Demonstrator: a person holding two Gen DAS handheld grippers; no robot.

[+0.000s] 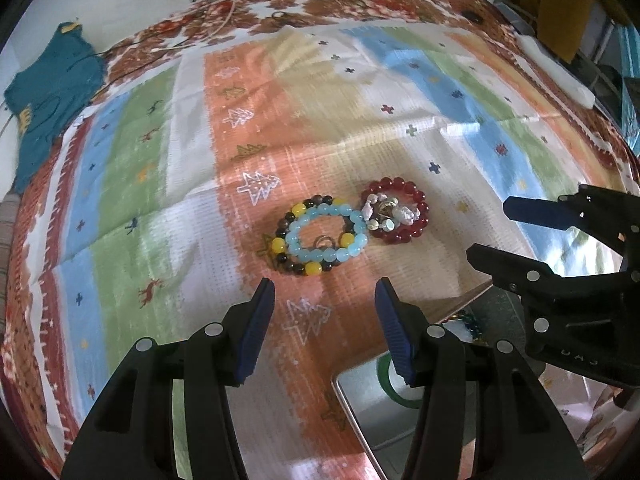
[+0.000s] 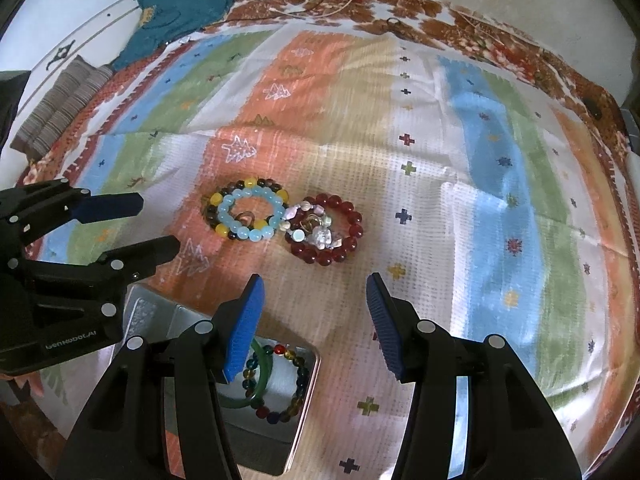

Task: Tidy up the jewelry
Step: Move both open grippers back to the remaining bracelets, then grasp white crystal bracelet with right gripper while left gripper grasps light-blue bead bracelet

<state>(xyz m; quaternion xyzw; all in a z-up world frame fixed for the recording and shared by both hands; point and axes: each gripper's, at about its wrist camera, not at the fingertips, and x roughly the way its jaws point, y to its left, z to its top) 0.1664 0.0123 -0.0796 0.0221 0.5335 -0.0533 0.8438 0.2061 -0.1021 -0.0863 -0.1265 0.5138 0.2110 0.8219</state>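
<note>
Both the left gripper (image 1: 324, 330) and right gripper (image 2: 316, 326) hang released, holding nothing, over bare striped cloth (image 2: 440, 168), bead bracelets (image 2: 280, 220) at 12 o'clock, metal tin's rim (image 2: 316, 364) at 7 o'clock.

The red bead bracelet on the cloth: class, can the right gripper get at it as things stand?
Probably yes. The right gripper is open and empty, and the red bead bracelet lies ahead on open cloth; only small pieces heaped inside its ring complicate the grasp.

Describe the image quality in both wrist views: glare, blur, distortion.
Left wrist view: fisheye bends the cloth's stripes; far cloth smeared, bracelets fairly sharp; the tin reflects pale light. Right wrist view: same barrel warp, dark corners; washed-out glare on the cloth at lower right; red bracelet reasonably sharp; tin rim shiny.
</note>
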